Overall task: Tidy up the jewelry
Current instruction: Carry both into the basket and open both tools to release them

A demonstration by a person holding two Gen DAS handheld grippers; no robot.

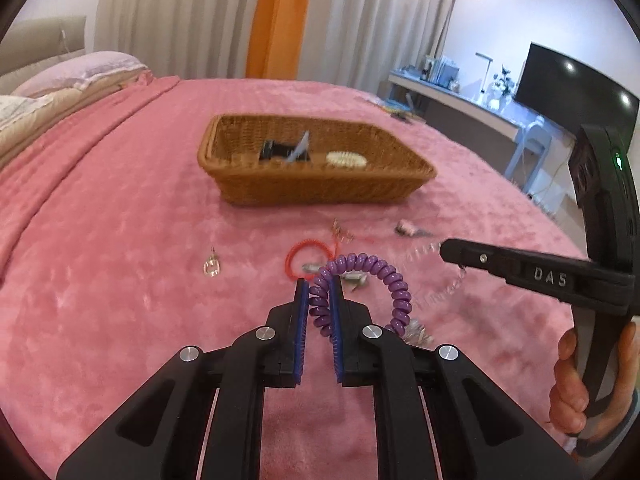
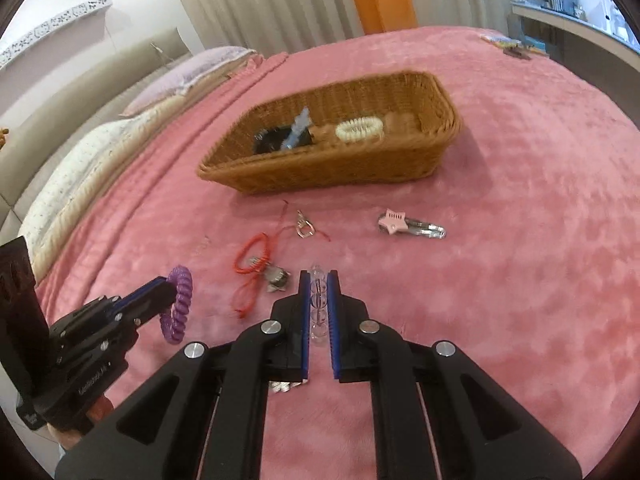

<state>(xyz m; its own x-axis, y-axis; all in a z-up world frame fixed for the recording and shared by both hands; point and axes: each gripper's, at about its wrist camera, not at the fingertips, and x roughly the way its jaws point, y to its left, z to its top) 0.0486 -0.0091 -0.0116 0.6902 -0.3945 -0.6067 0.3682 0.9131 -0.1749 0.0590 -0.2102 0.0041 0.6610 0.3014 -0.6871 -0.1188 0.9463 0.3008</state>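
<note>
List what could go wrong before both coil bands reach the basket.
1. The left gripper pinches only one side of the purple coil band; the free loop hangs out and may snag or slip.
2. The clear coil band in the right gripper is hard to see, so a slipping grip might go unnoticed.
3. The red cord bracelet lies just ahead and could catch and be dragged toward the wicker basket.

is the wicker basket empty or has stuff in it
Not empty. The basket holds a cream coil hair tie, a black item and a light blue piece.
</note>
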